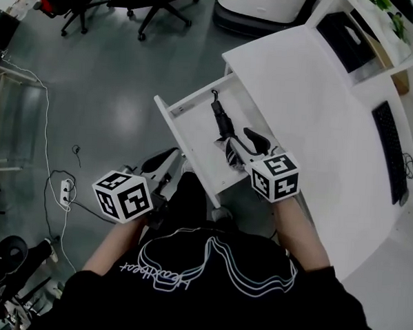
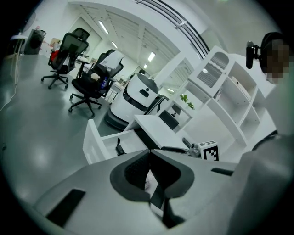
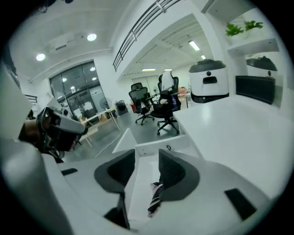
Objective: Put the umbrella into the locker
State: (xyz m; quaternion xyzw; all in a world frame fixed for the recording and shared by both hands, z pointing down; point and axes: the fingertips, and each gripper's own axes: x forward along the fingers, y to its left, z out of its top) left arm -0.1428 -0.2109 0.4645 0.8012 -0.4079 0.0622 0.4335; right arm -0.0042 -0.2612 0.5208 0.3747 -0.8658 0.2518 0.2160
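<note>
A black folded umbrella (image 1: 223, 127) lies lengthwise inside the open white drawer (image 1: 175, 128) of the desk, handle toward the far end. My right gripper (image 1: 253, 144) hangs above the drawer's near end, jaws open with nothing between them. In the right gripper view, the umbrella's striped fabric (image 3: 155, 198) shows below the gap of the right gripper (image 3: 147, 155). My left gripper (image 1: 158, 166) is left of the drawer, over the floor. In the left gripper view, the left gripper (image 2: 148, 154) has its pads touching, shut and empty; the umbrella handle (image 2: 120, 150) shows in the drawer (image 2: 92, 140) beyond.
The white desk (image 1: 313, 111) spreads to the right, with a black keyboard (image 1: 390, 150) near its far side. Office chairs (image 1: 153, 6) and a white machine (image 1: 263, 8) stand on the grey floor behind. A power strip (image 1: 66, 188) and cables lie at the left.
</note>
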